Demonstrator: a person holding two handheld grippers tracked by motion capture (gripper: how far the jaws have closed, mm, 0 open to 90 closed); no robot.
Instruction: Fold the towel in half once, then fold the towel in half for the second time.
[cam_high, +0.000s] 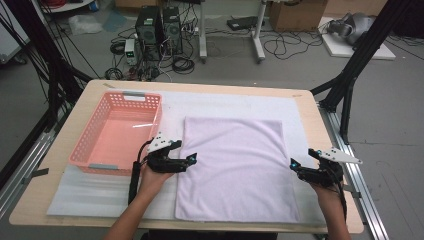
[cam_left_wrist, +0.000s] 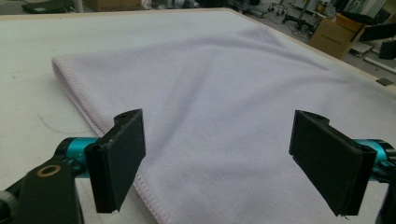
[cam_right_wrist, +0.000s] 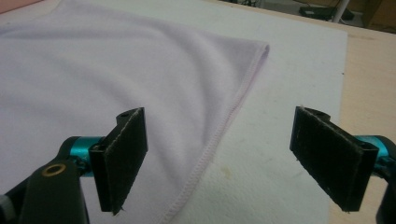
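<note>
Lilac towel (cam_high: 235, 167) lies flat, spread mid-table, right of pink basket (cam_high: 117, 131). Left gripper (cam_high: 186, 152) at its left edge, jaws released, nothing held. Right gripper (cam_high: 303, 159) at its right edge, likewise released, empty.

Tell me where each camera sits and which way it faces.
High view: above the person's side, looking forward and down on the table, basket and towel; both forearms show.
Left gripper view: on the left tongs, open over the towel's edge.
Right gripper view: on the right tongs, open over the opposite edge.
All share the towel.
</note>
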